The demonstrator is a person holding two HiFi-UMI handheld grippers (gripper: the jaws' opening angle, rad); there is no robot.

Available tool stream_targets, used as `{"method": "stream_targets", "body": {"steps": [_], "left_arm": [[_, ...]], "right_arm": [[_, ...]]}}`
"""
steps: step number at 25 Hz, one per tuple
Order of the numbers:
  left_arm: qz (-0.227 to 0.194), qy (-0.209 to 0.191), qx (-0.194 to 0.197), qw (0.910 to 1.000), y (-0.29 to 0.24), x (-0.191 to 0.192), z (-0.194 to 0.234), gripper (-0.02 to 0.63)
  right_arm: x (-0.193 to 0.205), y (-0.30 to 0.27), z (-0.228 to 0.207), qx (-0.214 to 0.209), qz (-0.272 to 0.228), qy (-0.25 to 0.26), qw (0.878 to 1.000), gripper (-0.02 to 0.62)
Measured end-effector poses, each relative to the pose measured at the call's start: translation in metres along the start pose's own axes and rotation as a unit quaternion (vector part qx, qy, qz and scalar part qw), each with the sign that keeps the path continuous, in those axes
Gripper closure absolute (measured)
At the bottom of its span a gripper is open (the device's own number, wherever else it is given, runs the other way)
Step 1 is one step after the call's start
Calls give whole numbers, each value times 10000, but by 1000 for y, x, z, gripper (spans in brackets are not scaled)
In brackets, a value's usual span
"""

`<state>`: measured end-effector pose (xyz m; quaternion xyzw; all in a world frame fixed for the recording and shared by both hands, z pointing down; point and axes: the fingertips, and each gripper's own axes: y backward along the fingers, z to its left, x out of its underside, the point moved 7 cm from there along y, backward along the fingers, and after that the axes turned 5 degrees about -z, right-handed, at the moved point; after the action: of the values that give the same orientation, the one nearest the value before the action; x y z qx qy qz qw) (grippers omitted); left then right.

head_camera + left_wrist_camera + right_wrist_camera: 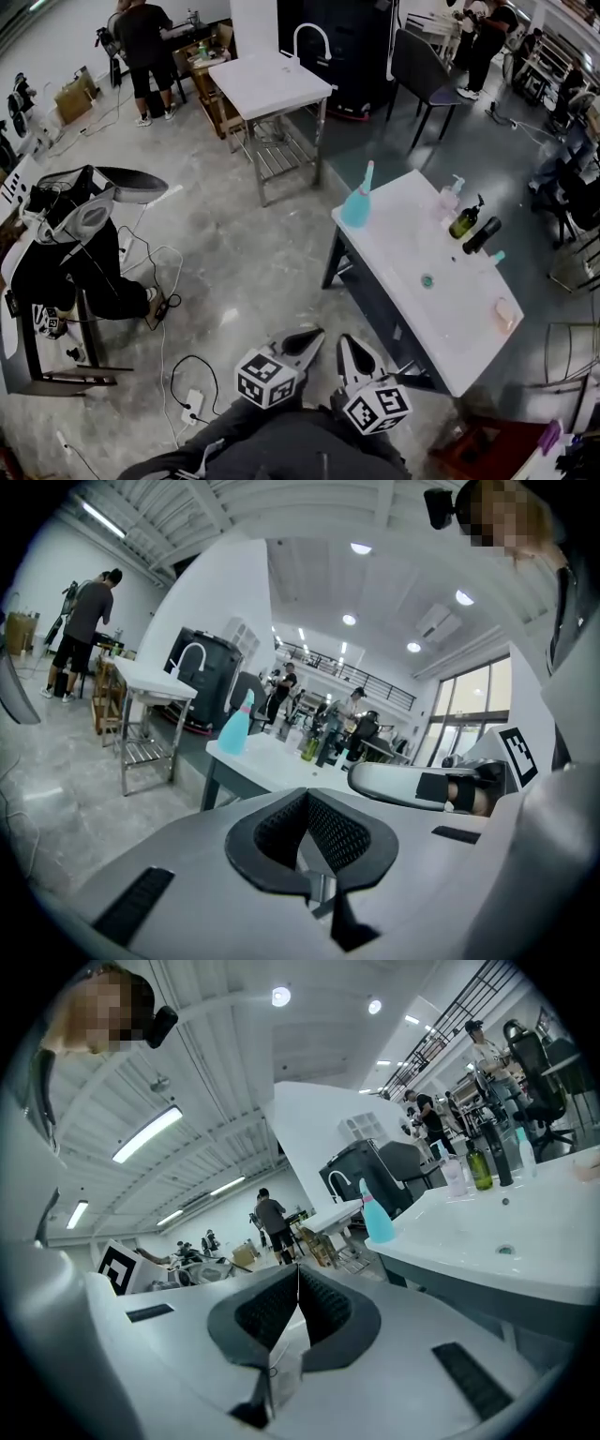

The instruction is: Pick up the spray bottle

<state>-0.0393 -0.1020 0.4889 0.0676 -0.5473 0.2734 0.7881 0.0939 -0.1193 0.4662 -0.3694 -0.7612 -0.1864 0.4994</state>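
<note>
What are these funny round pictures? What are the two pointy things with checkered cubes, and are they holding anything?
Those pointy things are tongs that a person carries, one in each hand. The head view comes from a camera on the person's head, looking down. It shows the left hand-held gripper and the right hand-held gripper at the bottom. The other two pictures come from small cameras riding on each one.

Both have their jaws closed, and nothing is between them.

On the white sink table stand a blue spray bottle, a pink pump bottle, a green bottle and a black bottle. The spray bottle is the one to pick up, and nothing touches it yet.
</note>
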Motion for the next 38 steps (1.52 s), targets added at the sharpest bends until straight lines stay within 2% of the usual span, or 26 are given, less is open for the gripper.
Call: {"method": "stream_targets", "body": {"steps": [8,15,27,38], "left_arm": [[-22,-15,97,9999,-47,-51,61,600],[15,-90,308,9995,-94,-79,108,600],[149,-170,690,9974,-141,-103,156,600],[235,-102,612,9978,-144,-102,172,600]], "right_arm": [[-34,-83,-25,128,-33,178,9998,586],[-51,-140,-50,313,-104,261,9991,586],[-64,-195,-78,640,-232,281,9973,586],[-59,-218,-76,486,-90,273,9984,586]]}}
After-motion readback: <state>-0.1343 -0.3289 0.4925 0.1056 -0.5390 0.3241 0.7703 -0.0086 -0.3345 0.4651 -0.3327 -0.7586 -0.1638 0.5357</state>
